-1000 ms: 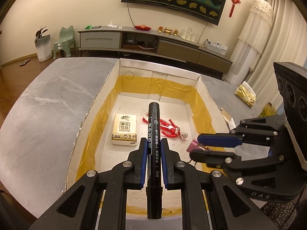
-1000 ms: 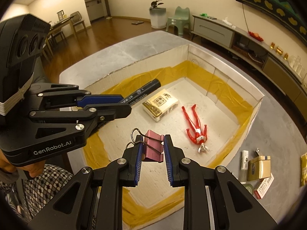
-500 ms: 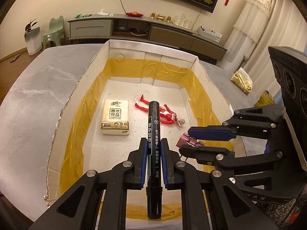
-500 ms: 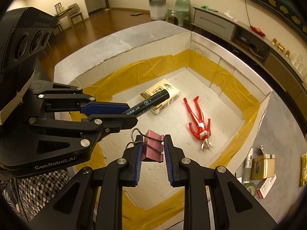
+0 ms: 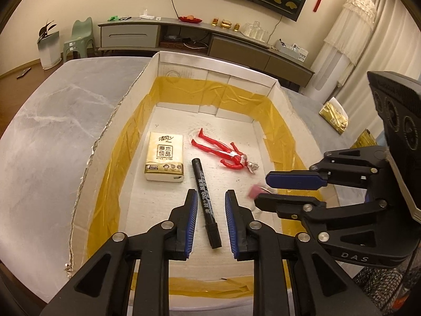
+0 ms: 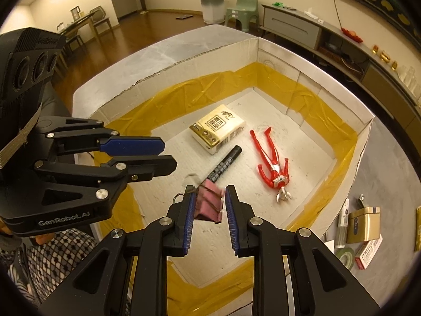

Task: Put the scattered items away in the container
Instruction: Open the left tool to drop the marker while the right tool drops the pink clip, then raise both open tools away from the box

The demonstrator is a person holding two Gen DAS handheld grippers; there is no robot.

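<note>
The white cardboard box [image 5: 218, 79] with yellow tape lining holds a tissue pack [image 5: 164, 155], a red toy figure [image 5: 223, 154] and a black marker [image 5: 205, 200]. The marker lies loose on the box floor, under my open left gripper [image 5: 209, 193]. In the right wrist view, my right gripper [image 6: 209, 189] is open and a blurred, tilted pink binder clip [image 6: 209, 204] sits loose between its fingers, above the box [image 6: 289, 60] floor. The marker [image 6: 223, 167] lies beside the tissue pack [image 6: 217, 129] and figure [image 6: 272, 160]. The left gripper [image 6: 169, 154] hovers left of it.
On the grey marble table [image 5: 52, 131] right of the box lie a gold tin [image 6: 363, 221], a green tape roll [image 6: 347, 255] and a small red-and-white carton [image 6: 368, 252]. A gold packet [image 5: 332, 114] sits farther back. A person's patterned clothing [image 6: 52, 258] shows at lower left.
Both grippers have opened. The marker left the left gripper and now lies on the box floor. The binder clip has come free of the right fingers and is tilting downward.
</note>
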